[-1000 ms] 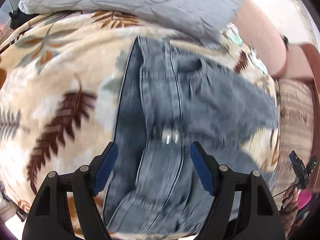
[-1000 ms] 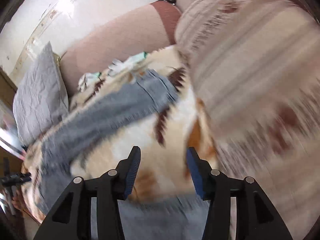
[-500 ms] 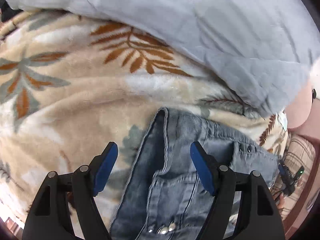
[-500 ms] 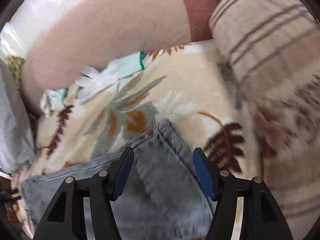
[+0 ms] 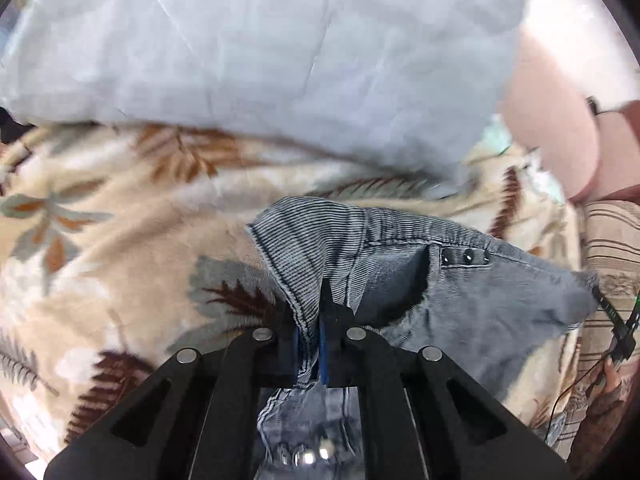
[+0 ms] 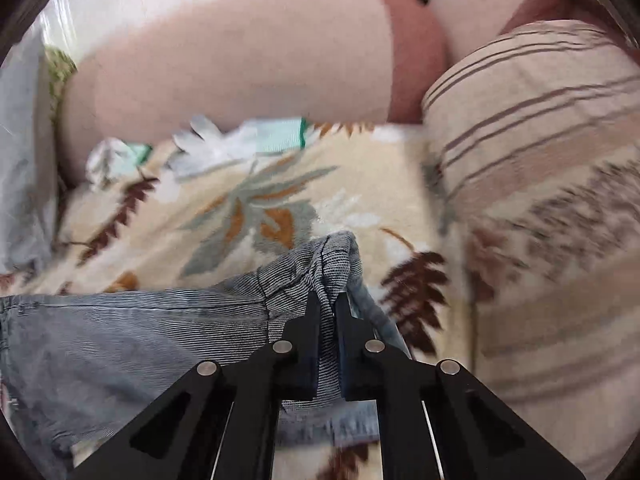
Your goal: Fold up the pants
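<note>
Moved in from hovering spread above the denim: both claws, now pinched tight on the pants. Left claw (image 5: 309, 350) clamped on a bunched edge of the pants (image 5: 460, 292), close to the waistband with its row of dark snaps; right claw (image 6: 328, 344) clamped on a gathered fold at another corner of the same garment. Pants lying on the leaf-print blanket (image 5: 132, 240) of the bed, below the grey pillow (image 5: 260, 48) and beside the striped cushion (image 6: 532, 128), partly rumpled, not yet folded.

Likely step in hand: lifting both gripped corners to carry one half over the other. To do it well: raise both claws together and evenly, keeping the cloth taut between them so no sag or twist forms; lift only high enough to clear the blanket; keep well short of the pillow. Lay the gripped edge down flush with the opposite edge before letting go. Risks, as a judgement: thin pinch of bunched denim slipping out, blanket pile caught along with the cloth, uneven pull skewing the fold.
</note>
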`<state>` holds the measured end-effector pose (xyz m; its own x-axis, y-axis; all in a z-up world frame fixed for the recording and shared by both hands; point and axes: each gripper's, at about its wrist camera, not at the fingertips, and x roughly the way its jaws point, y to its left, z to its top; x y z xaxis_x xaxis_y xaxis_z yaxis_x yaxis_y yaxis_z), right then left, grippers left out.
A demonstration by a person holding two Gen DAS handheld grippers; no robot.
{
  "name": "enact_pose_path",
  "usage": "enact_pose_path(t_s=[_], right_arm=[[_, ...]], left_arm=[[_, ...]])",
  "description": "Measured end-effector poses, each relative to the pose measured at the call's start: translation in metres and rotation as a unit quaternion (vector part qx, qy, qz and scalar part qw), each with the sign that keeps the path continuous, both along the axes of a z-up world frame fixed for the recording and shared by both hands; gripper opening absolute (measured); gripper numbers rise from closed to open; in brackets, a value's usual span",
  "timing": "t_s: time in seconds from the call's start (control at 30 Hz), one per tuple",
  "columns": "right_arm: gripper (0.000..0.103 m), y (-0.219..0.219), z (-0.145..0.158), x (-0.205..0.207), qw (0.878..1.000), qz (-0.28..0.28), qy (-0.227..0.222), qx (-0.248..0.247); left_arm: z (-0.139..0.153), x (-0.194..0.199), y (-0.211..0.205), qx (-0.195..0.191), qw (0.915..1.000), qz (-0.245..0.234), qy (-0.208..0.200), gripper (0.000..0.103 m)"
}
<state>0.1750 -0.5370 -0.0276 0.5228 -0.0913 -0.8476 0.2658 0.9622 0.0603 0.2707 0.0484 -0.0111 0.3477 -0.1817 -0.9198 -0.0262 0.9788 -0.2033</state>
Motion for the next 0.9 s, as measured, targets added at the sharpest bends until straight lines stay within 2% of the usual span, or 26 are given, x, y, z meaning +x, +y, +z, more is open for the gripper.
enact_pose_path(t_s=[0.17, 0.3, 0.43, 0.5, 0.53, 0.57, 0.63, 0.7, 0.73, 0.77, 0.8, 0.83, 0.87, 0.9], right_arm=[[0.005, -0.002, 0.046, -0.085, 0.999, -0.013, -0.039, 0.018], [0.005, 0.003, 0.059, -0.181, 0.998, -0.018, -0.054, 0.030], [0.006, 0.005, 0.030, -0.269, 0.997, -0.042, -0.031, 0.054], [0.008, 0.005, -0.001, -0.301, 0.995, -0.058, 0.005, 0.079], [0.008, 0.007, -0.012, -0.311, 0.994, -0.062, 0.020, 0.087], [0.013, 0.010, -0.023, -0.323, 0.992, -0.071, 0.035, 0.094], [0.013, 0.015, -0.022, -0.341, 0.991, -0.082, 0.036, 0.098], [0.016, 0.023, -0.008, -0.357, 0.991, -0.083, 0.022, 0.100], [0.016, 0.027, -0.003, -0.361, 0.991, -0.081, 0.014, 0.104], [0.021, 0.033, 0.005, -0.365, 0.990, -0.075, 0.001, 0.118], [0.031, 0.044, 0.012, -0.365, 0.988, -0.059, -0.013, 0.140], [0.038, 0.052, 0.014, -0.361, 0.986, -0.048, -0.020, 0.156], [0.054, 0.062, 0.015, -0.355, 0.984, -0.034, -0.026, 0.175], [0.061, 0.077, 0.012, -0.343, 0.978, -0.017, -0.029, 0.208]], left_arm=[[0.054, -0.070, 0.006, -0.012, 0.9973, -0.014, -0.071, 0.005], [0.066, -0.134, 0.017, -0.025, 0.9952, -0.024, -0.092, 0.006], [0.039, -0.192, 0.032, -0.042, 0.9965, -0.023, -0.068, 0.007], [0.006, -0.209, 0.037, -0.026, 0.9991, -0.015, -0.031, 0.008], [-0.013, -0.216, 0.042, -0.028, 0.9995, -0.012, 0.001, 0.008], [-0.024, -0.220, 0.048, -0.034, 0.9992, -0.007, 0.021, 0.007], [-0.034, -0.235, 0.059, -0.053, 0.9976, 0.003, 0.046, 0.007], [-0.027, -0.252, 0.070, -0.062, 0.9974, 0.013, 0.035, 0.007], [-0.019, -0.260, 0.073, -0.076, 0.9967, 0.015, 0.026, 0.011], [-0.012, -0.268, 0.076, -0.095, 0.9951, 0.016, 0.020, 0.020], [-0.005, -0.272, 0.075, -0.112, 0.9935, 0.016, 0.012, 0.029], [0.000, -0.276, 0.073, -0.122, 0.9924, 0.018, 0.002, 0.055], [0.004, -0.277, 0.070, -0.129, 0.9912, 0.026, -0.008, 0.076], [0.005, -0.277, 0.066, -0.140, 0.9895, 0.031, -0.017, 0.080]])
